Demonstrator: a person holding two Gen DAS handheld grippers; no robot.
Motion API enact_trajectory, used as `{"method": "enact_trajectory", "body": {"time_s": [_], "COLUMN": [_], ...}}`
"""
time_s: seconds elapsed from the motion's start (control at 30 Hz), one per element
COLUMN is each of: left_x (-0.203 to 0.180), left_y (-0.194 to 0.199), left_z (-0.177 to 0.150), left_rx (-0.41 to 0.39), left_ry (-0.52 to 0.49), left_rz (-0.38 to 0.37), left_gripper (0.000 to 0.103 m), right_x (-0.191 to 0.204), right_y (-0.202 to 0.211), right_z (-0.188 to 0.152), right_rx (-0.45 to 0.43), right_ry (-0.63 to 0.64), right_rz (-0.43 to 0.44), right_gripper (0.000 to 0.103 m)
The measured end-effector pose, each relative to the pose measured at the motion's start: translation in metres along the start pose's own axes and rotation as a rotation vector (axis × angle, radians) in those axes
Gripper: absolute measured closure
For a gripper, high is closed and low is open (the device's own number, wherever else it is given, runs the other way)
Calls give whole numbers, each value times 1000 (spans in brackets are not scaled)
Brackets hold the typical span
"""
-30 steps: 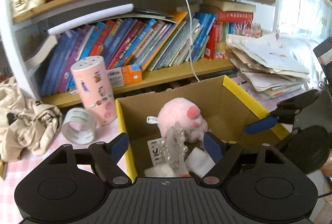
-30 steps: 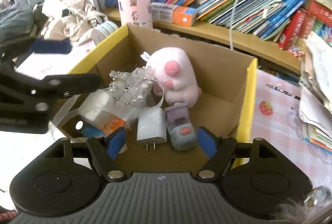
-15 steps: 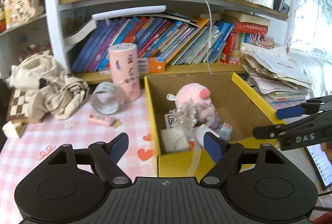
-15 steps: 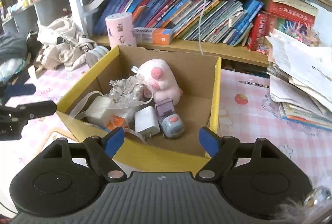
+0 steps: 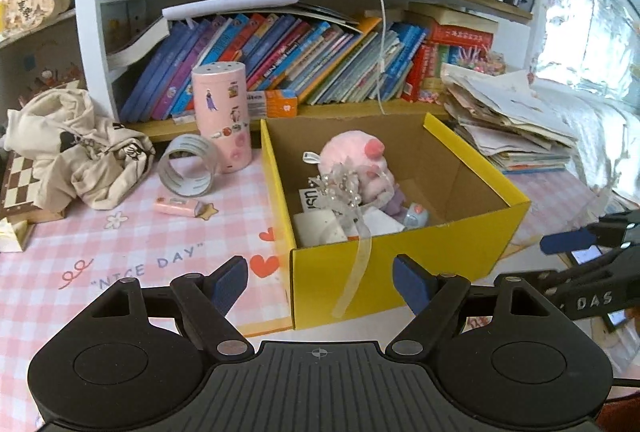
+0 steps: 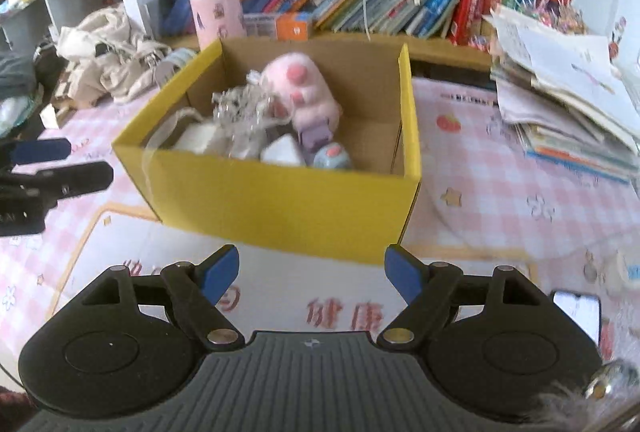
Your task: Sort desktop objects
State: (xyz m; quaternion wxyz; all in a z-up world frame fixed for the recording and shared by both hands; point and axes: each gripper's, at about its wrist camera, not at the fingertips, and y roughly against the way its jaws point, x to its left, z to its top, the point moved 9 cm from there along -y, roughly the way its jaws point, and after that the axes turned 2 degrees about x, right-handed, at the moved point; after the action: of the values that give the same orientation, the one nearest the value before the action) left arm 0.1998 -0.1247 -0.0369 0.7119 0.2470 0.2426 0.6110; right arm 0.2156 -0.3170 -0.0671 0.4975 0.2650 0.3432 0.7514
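Observation:
A yellow cardboard box [image 5: 404,264] [image 6: 280,196] stands on the pink checked tablecloth. Inside lie a pink plush toy [image 5: 352,156] [image 6: 306,84], a beaded clear ornament [image 5: 340,192] [image 6: 240,108], a white charger [image 6: 282,152], a small grey-blue gadget [image 6: 332,156] and white packets. A clear ribbon hangs over the box's front wall. My left gripper [image 5: 320,282] is open and empty, in front of the box's near left corner. My right gripper [image 6: 310,274] is open and empty, short of the box's front wall.
Left of the box stand a pink sticker-covered tumbler [image 5: 222,120], a tape roll [image 5: 188,166] and a small pink stick [image 5: 178,208]. Crumpled cloth [image 5: 76,148] lies far left. Bookshelves back the table; a paper stack [image 6: 568,88] sits right. A phone [image 6: 576,312] lies near right.
Both grippers have drawn back out of the box toward the near side; the box's whole front wall now shows. Nothing came out with them.

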Motion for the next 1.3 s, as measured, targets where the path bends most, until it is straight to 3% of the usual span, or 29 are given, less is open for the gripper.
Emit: {"method": "enact_trajectory", "body": {"time_s": [0.27,0.67,1.3], "left_x": [22,75,175], "left_y": [13,27,56], "left_z": [-17,-42,-60], "left_rx": [34,91,70], "left_ry": [-45,-72,-34], "left_rz": [-69,-102,-45], "left_gripper": [21,17,16], "right_x": [47,114,225], "right_y": [-7,-11,-38], "right_z": [-26,-34,-19], "right_rx": [72,96,88], "right_ry": [-31,-45,37], "right_rz": [-23,-44,18], "right_gripper": [24,23,23]}}
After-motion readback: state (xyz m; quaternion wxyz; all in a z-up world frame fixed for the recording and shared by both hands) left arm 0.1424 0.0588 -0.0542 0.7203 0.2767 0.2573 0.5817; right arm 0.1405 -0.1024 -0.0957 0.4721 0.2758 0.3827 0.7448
